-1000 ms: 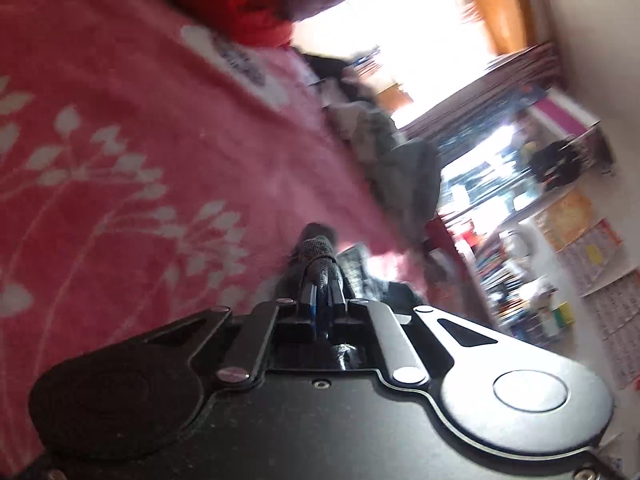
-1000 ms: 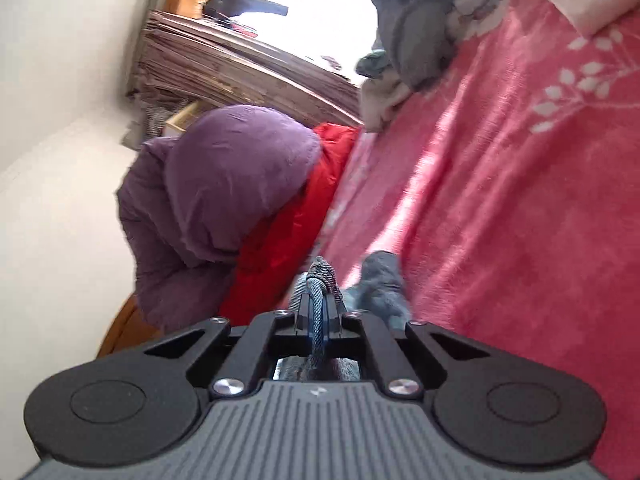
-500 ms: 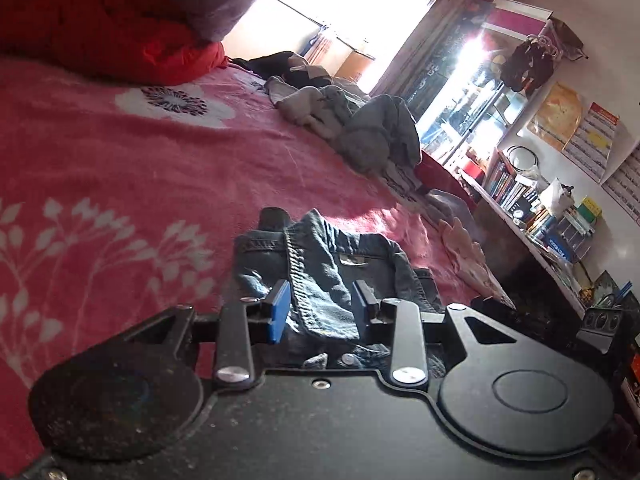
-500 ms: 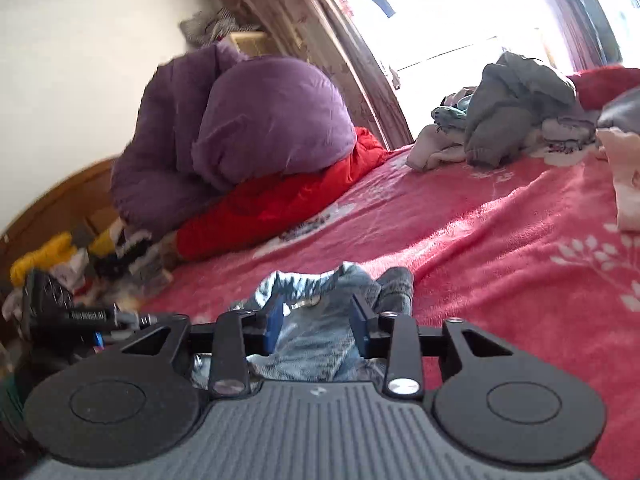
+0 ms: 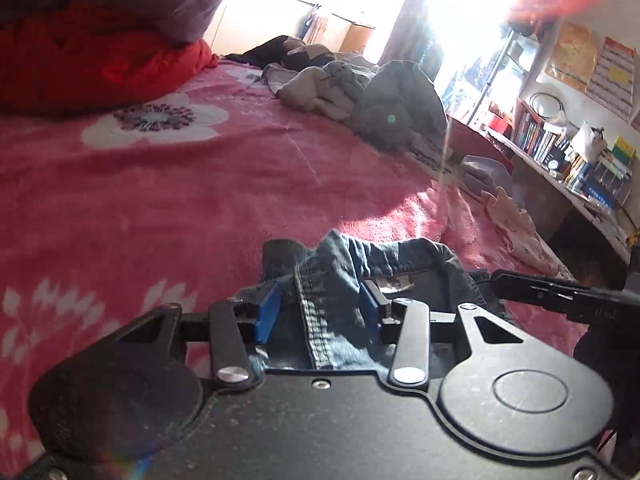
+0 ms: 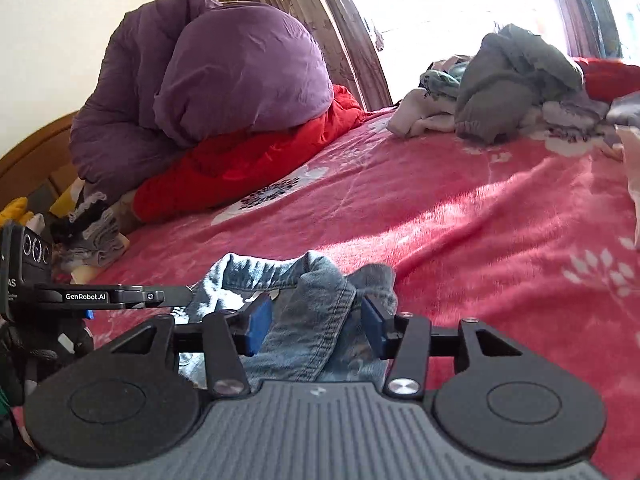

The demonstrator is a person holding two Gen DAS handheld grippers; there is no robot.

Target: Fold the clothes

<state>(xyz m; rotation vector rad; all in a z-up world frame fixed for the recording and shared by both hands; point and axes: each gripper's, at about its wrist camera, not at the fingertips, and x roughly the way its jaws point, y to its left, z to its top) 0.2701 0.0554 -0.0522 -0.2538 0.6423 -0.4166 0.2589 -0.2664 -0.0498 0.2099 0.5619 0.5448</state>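
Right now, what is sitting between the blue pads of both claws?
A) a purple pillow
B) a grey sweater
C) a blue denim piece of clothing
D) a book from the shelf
C: crumpled denim clothing lies on the pink blanket between the blue pads of the left claw, and the right claw has the same denim between its pads; both claws are opening, with gaps beside the cloth.

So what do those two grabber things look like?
Both are black. The left gripper has a smooth flat body, the right gripper a grey ribbed one. Each has blue pads, silver screws and round discs. The left one's side reads "GenRobot.AI" in white.
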